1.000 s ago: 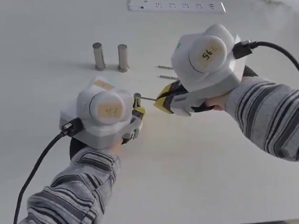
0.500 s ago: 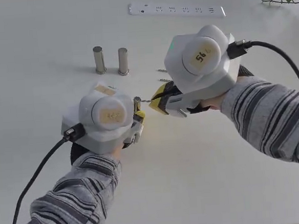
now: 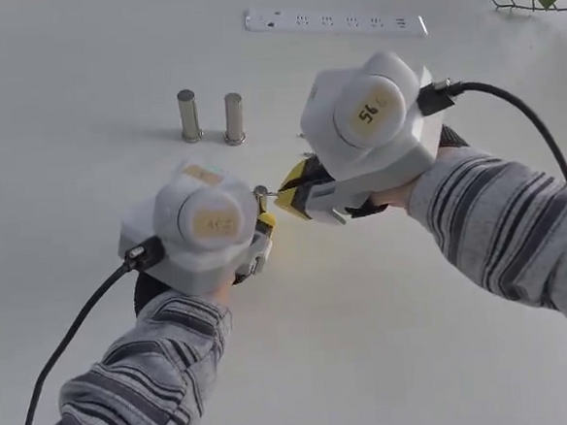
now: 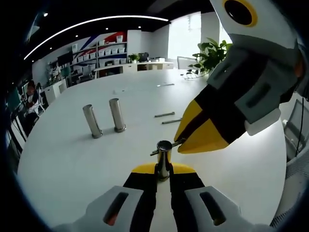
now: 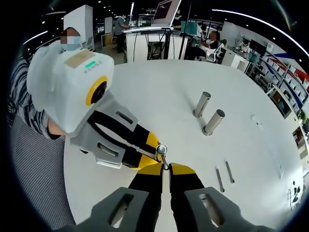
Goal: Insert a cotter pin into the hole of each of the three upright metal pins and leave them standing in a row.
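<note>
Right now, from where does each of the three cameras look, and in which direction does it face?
Head view: on the person's head, facing forward and down at the table; striped sleeves, left gripper and right gripper show.
Left gripper view: on the left gripper, facing along its jaws, shut on a metal pin, toward the right gripper.
Right gripper view: on the right gripper, facing along its jaws, shut on a cotter pin, toward the left gripper.
Shared: both gripper views show two standing pins and loose cotter pins.
</note>
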The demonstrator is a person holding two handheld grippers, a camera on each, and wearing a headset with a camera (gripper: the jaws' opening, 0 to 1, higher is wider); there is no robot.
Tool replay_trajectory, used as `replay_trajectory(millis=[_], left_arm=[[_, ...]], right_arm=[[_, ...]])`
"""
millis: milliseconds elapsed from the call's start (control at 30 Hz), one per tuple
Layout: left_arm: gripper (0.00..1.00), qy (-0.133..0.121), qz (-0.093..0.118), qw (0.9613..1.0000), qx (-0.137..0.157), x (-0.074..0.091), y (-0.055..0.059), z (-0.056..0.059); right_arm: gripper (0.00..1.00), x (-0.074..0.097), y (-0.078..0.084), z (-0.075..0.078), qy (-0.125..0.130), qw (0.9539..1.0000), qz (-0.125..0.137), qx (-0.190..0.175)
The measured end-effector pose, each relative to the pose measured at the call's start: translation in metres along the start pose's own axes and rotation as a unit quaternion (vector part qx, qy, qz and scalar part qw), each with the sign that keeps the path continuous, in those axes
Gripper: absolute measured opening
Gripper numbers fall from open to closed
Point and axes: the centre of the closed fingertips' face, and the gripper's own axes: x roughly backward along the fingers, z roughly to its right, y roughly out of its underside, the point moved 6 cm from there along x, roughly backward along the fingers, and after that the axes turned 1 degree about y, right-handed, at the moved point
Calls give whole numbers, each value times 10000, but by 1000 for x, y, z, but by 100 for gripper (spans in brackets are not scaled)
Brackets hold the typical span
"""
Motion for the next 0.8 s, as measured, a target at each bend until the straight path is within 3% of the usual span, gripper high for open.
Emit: replay_trajectory(millis=[167,200,233,267,433,800], left_arm=[[5,-9,3,10000,-23,0,0,1],[5,-5,4,10000,-24,0,0,1],[5,-9,-4,10000,-6,0,0,1],[5,-8,-9,10000,7,0,0,0],[5,-17,-17,10000,6,0,1,1],[5,-30,-16,10000,26,-1,1,1]], right_arm=[[0,-2,-2,-1,-71,9999,134,75],[0,-3,-5,-2,-140,9993,346,12],[0,-3,-5,-6,-257,9988,380,-148],[0,-3,-6,-3,-168,9991,394,-73],[6,-1,-2,-2,-89,9994,312,73],[0,6,2,0,-10,9995,326,44]])
